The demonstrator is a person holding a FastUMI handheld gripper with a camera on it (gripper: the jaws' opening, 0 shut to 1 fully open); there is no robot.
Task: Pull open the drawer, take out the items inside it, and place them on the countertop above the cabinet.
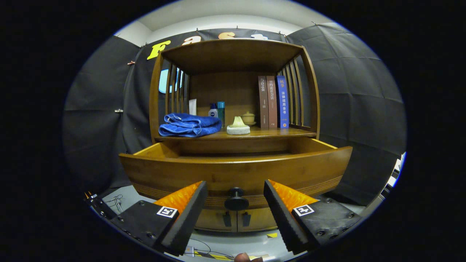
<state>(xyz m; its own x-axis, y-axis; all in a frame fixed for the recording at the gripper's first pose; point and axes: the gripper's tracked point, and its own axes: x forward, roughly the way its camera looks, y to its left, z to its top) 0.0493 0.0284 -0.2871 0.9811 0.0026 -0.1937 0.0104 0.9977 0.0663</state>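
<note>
— What carries everything here?

— A brown wooden cabinet (233, 54) with slatted sides; its countertop (269, 133) sits above the pulled-out wooden drawer (236, 173).

— And on the countertop?

— A folded blue towel (189, 125) towards one end. Just beside it, a pale lumpy object on a white round base (238, 127). Behind, a small white bottle with a blue cap (213, 110), a teal bottle (221, 111) and a cream lidded pot (248, 118). Three upright books (273, 102) stand against the far-side slats.

— The gripper (236, 203)?

— Fingers apart, either side of the drawer's dark round knob (236, 199), not touching.

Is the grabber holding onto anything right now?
No, nothing is held. The gripper is open, its fingers spread on either side of the drawer knob without touching it. The drawer is already pulled out.
</note>
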